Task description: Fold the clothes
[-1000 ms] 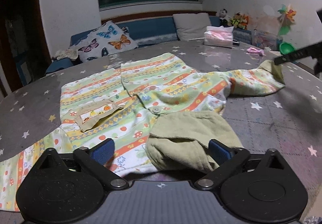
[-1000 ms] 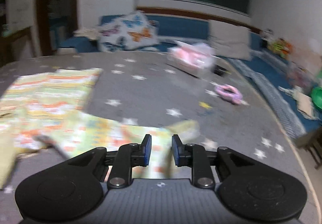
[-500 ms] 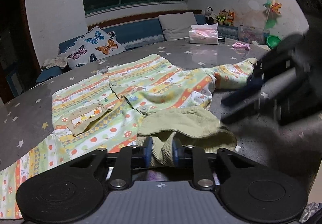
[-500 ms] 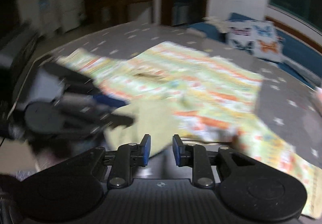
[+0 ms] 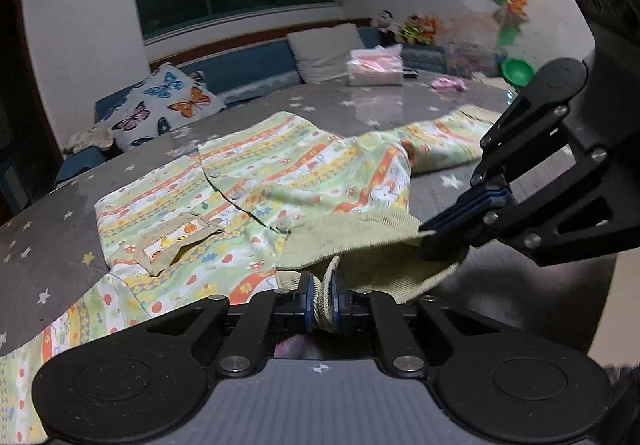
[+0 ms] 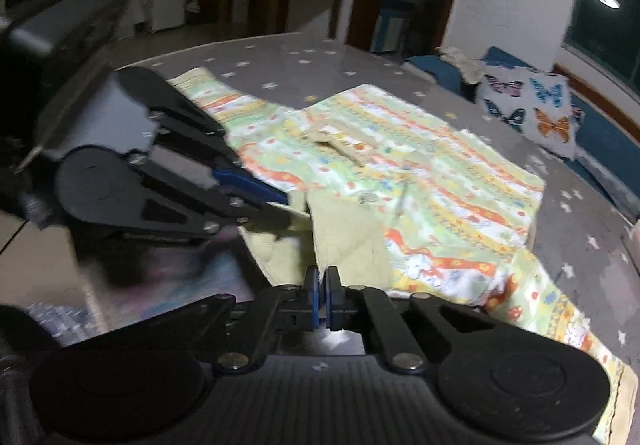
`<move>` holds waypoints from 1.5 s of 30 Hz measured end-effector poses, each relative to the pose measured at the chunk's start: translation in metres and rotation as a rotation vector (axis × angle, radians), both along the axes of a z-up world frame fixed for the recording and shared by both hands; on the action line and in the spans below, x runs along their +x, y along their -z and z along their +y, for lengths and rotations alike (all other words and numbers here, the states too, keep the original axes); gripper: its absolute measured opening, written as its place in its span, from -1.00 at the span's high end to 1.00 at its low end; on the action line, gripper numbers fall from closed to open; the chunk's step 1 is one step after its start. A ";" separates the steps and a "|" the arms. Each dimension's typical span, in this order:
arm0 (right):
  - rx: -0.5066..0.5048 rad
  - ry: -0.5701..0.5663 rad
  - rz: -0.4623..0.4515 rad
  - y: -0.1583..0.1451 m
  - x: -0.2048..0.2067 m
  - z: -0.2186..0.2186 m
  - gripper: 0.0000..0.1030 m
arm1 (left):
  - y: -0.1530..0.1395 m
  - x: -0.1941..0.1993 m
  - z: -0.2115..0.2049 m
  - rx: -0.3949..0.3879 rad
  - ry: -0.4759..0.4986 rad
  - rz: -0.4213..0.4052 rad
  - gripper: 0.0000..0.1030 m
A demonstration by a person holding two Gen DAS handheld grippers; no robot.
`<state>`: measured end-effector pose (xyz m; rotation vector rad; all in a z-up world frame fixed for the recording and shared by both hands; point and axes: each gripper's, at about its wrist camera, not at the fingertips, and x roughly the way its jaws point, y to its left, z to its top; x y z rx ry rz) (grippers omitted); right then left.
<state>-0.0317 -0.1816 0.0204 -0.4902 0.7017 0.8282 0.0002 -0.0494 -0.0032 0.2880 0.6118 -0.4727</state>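
Note:
A child's striped jacket (image 5: 304,165) lies spread open on the grey star-patterned table (image 5: 52,245), with a beige pocket (image 5: 176,241) on its left half. Its olive corduroy hood (image 5: 360,241) is bunched at the near edge. My left gripper (image 5: 322,297) is shut on a fold of the hood. From the right, my right gripper (image 5: 444,241) pinches the hood's right corner. In the right wrist view the right gripper (image 6: 322,285) is shut at the hood (image 6: 348,241) edge, and the left gripper (image 6: 288,211) grips it from the left. The jacket (image 6: 440,185) stretches away behind.
A butterfly cushion (image 5: 168,105) and a grey pillow (image 5: 324,51) rest on the blue sofa behind the table. A tissue pack (image 5: 376,67), a small pink item (image 5: 450,84) and a green bowl (image 5: 518,70) sit at the far right. The table's near edge runs just below both grippers.
My left gripper, open a second ago, closed on the hood. My right gripper swung from the right sleeve across to the hood and closed on its corner.

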 end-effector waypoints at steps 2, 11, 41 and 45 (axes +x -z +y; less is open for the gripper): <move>-0.009 -0.005 0.024 0.008 0.003 0.003 0.95 | -0.002 -0.001 0.003 0.005 0.014 0.002 0.74; 0.060 -0.026 0.057 -0.015 0.017 -0.009 0.74 | -0.026 -0.004 0.020 0.003 0.040 -0.047 0.36; 0.130 0.595 0.011 0.001 0.085 -0.156 -0.43 | -0.007 0.056 -0.086 -0.031 0.175 -0.007 0.36; 0.152 0.739 -0.001 0.009 0.091 -0.197 -0.41 | 0.004 0.062 -0.103 -0.004 0.179 0.008 0.36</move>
